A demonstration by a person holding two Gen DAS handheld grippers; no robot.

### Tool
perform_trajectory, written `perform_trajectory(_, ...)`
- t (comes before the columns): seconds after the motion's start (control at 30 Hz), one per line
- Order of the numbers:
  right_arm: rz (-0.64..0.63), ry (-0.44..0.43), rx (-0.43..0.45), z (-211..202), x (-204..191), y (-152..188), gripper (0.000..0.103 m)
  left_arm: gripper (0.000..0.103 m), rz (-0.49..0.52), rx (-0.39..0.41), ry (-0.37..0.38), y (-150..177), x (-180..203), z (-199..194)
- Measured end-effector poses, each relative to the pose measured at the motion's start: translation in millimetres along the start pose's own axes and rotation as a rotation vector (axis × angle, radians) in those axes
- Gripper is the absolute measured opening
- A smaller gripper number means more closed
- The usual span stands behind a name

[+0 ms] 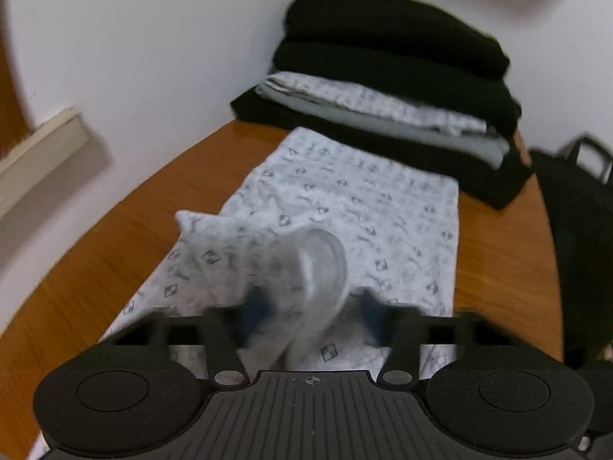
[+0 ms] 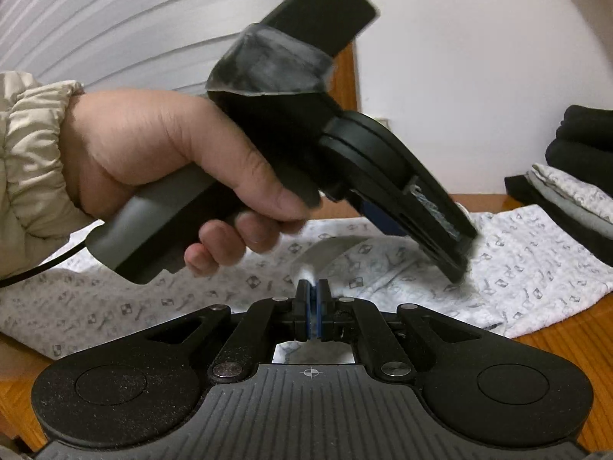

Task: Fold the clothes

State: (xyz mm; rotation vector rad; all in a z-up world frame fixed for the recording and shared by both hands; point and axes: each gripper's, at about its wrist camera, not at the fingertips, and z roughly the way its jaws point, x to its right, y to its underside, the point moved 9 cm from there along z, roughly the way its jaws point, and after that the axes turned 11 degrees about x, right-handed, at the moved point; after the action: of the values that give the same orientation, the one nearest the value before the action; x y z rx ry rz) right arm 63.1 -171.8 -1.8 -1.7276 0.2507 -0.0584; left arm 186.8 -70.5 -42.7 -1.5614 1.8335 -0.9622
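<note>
Soft, even indoor light fills both views, with no harsh glare. The white wall (image 1: 153, 57) reads bright; a faint sheen lies on the wooden table (image 2: 544, 199). Motion blur smears the patterned cloth (image 1: 345, 199) and nearer fingertips. Fisheye bending curves edges, corners vignette black.

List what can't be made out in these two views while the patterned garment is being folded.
- Left tongs, left wrist view: motion blur and a raised fold of the patterned garment hide whether the pads press the cloth.
- Stack of folded clothes: blurred, so the number of items is unclear; cut off at the edge in the right wrist view.
- Dark bag, left wrist view: cut off at the right edge.
</note>
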Motion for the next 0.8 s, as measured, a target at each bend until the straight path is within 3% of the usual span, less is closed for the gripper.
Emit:
perform_trajectory(0.03, 0.000, -0.001, 0.003, -0.4, -0.1, -0.3, 0.004, 0.031, -0.032, 0.015, 0.005, -2.7, -5.4, -4.7)
perform_trajectory(0.1, -0.004, -0.002, 0.005, -0.3, -0.6, -0.5, 0.004, 0.007, -0.079, 0.055, 0.007, -8.2, -14.5, -16.6)
perform_trajectory(0.13, -0.005, -0.006, 0.005, -0.5, -2.2, -0.9, 0.004, 0.004, -0.087, 0.066, 0.006, -9.3, -18.9, -22.6)
perform_trajectory(0.3, 0.017, -0.034, 0.040, -6.2, -7.7, -15.0, 0.004, 0.004, -0.152, 0.143, -0.003, -14.7, -45.5, -61.8)
perform_trajectory(0.47, 0.015, -0.120, 0.078, -9.8, -38.2, -44.9, 0.004, 0.004, -0.261, 0.251, -0.018, -14.3, -85.7, -135.2)
perform_trajectory(0.8, -0.012, -0.469, 0.102, 5.5, -186.6, -107.6, 0.003, 0.004, -0.383, 0.402, -0.082, 25.2, -142.0, -318.9)
